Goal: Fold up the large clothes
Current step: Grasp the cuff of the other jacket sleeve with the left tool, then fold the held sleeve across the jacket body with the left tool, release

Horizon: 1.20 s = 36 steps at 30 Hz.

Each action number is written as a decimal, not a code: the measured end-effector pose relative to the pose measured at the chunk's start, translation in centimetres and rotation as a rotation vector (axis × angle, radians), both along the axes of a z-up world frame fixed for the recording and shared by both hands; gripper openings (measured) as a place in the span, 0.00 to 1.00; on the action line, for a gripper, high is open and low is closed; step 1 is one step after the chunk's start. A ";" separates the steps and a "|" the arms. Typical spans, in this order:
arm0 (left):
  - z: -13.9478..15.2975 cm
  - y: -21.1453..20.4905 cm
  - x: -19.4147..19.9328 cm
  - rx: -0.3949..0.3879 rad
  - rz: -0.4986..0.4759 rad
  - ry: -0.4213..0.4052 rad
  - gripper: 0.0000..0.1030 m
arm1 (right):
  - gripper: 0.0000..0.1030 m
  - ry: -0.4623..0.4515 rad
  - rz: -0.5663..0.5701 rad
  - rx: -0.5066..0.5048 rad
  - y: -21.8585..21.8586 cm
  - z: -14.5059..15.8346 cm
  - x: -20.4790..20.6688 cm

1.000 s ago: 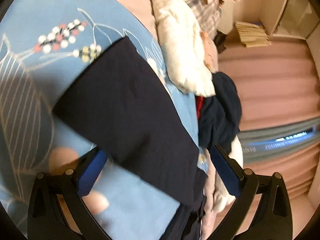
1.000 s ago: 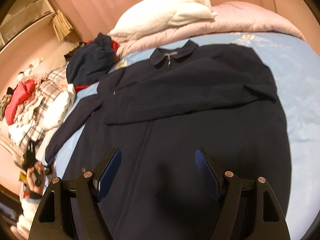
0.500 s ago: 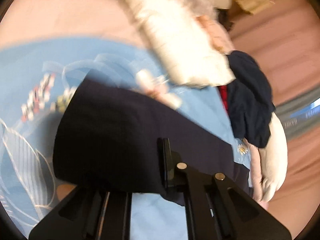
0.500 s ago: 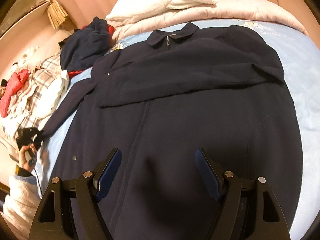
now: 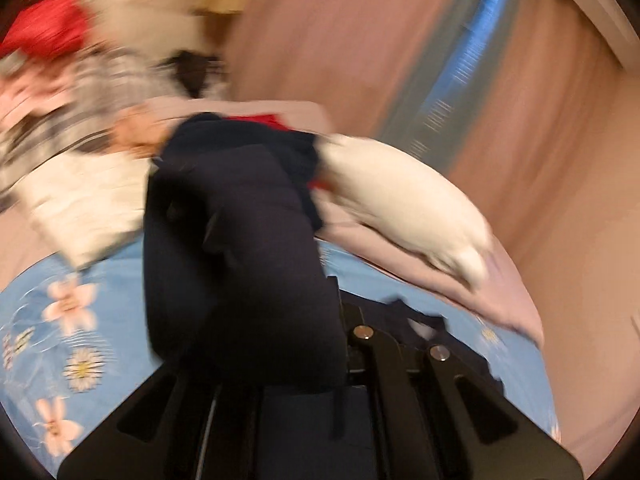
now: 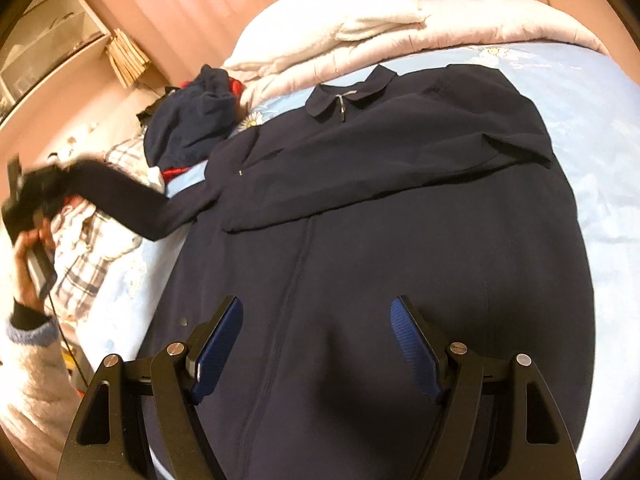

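A large dark navy zip jacket (image 6: 400, 208) lies flat on the blue floral bedsheet (image 6: 600, 92), collar toward the pillows, its right sleeve folded across the chest. My left gripper (image 5: 340, 364) is shut on the end of the left sleeve (image 5: 240, 264) and holds it lifted off the bed; the right wrist view shows the sleeve (image 6: 132, 204) raised at the left with the left gripper (image 6: 28, 196) at its end. My right gripper (image 6: 316, 340) is open and empty, above the jacket's lower front.
A white pillow (image 6: 344, 16) and pink quilt (image 6: 500, 20) lie at the head of the bed. A crumpled navy garment (image 6: 192, 120) and a pile of plaid and red clothes (image 6: 88, 248) lie at the left. A shelf unit (image 6: 52, 44) stands behind them.
My left gripper closed on the sleeve end and lifted it off the sheet, swinging up and toward the jacket. My right gripper stayed open over the jacket's lower front.
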<state>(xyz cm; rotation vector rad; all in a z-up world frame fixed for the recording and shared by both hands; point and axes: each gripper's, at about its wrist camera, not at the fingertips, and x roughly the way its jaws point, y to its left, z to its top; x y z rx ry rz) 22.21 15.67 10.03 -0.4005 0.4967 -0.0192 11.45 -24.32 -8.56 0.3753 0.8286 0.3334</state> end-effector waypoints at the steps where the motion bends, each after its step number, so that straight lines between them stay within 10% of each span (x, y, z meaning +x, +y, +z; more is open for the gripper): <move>1: 0.1 -1.7 0.4 0.011 -0.031 0.004 0.06 | 0.74 -0.003 -0.006 0.007 -0.4 0.0 -0.2; 11: -8.1 -19.7 3.6 0.126 -0.314 0.205 0.14 | 0.74 0.023 -0.109 0.082 -4.8 -1.5 -1.1; 15: -12.6 -22.9 4.3 0.099 -0.377 0.338 0.72 | 0.74 0.040 -0.141 0.102 -5.9 -2.1 -1.4; 18: -12.8 -23.0 3.0 0.069 -0.430 0.329 0.79 | 0.74 0.047 -0.148 0.096 -6.2 -2.2 -1.6; 22: -11.9 -20.0 0.3 -0.060 -0.512 0.283 0.87 | 0.74 0.057 -0.151 0.098 -6.3 -2.0 -1.4; 28: -11.9 -8.0 -2.5 -0.206 -0.327 0.192 1.00 | 0.74 0.059 -0.109 0.147 -5.5 -1.2 0.8; 36: -17.9 2.6 1.8 -0.659 -0.216 0.264 0.99 | 0.74 0.092 -0.098 0.251 -3.0 -1.5 8.0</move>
